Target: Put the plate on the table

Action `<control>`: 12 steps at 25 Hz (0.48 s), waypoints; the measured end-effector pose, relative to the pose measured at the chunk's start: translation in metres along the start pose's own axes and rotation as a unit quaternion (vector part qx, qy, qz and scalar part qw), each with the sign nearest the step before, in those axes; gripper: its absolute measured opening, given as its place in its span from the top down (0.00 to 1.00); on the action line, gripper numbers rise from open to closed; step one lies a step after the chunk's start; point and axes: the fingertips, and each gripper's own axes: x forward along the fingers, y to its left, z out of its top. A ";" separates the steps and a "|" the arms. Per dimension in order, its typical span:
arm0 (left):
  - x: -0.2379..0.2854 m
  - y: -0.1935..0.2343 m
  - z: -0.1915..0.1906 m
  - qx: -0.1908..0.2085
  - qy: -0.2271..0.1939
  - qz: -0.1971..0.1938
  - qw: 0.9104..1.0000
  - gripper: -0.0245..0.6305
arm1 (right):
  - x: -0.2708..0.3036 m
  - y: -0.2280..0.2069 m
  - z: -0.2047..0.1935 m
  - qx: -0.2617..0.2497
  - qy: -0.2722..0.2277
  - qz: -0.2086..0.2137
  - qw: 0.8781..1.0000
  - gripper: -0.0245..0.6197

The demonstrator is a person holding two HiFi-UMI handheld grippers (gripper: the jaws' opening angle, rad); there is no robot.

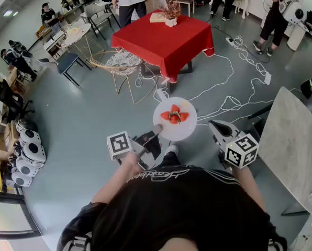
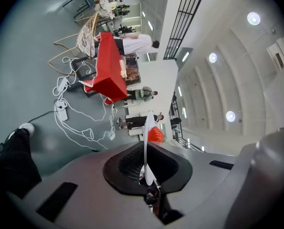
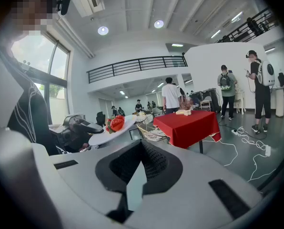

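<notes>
A white plate (image 1: 177, 133) carrying red strawberries (image 1: 174, 115) is held level above the floor in front of me. My left gripper (image 1: 157, 132) is shut on its near left rim. In the left gripper view the plate (image 2: 146, 152) runs edge-on between the jaws (image 2: 147, 176), with the strawberries (image 2: 155, 135) at its far end. My right gripper (image 1: 214, 125) hangs just right of the plate, apart from it, with its jaws together on nothing (image 3: 132, 185). From that side the plate (image 3: 105, 136) shows at the left. The red-clothed table (image 1: 166, 38) stands ahead across the floor.
White cables (image 1: 224, 95) trail over the floor between me and the red table. A wicker chair (image 1: 119, 64) stands at its left. A grey tabletop (image 1: 289, 140) lies close on my right. People stand behind the red table (image 3: 189, 125).
</notes>
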 end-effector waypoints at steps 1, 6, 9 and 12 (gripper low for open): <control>0.000 0.000 0.000 0.000 -0.001 0.001 1.000 0.94 | 0.001 0.000 0.000 0.000 0.000 0.002 1.000 0.95; 0.002 0.001 0.000 -0.003 -0.004 0.004 1.000 0.94 | 0.003 -0.001 -0.003 0.002 0.002 0.006 1.000 0.95; 0.001 0.002 -0.001 -0.005 -0.007 0.009 1.000 0.94 | 0.005 -0.002 -0.004 0.004 0.002 0.009 1.000 0.95; 0.002 0.002 0.002 -0.007 -0.011 0.008 1.000 0.94 | 0.009 -0.003 -0.003 0.004 0.002 0.012 1.000 0.95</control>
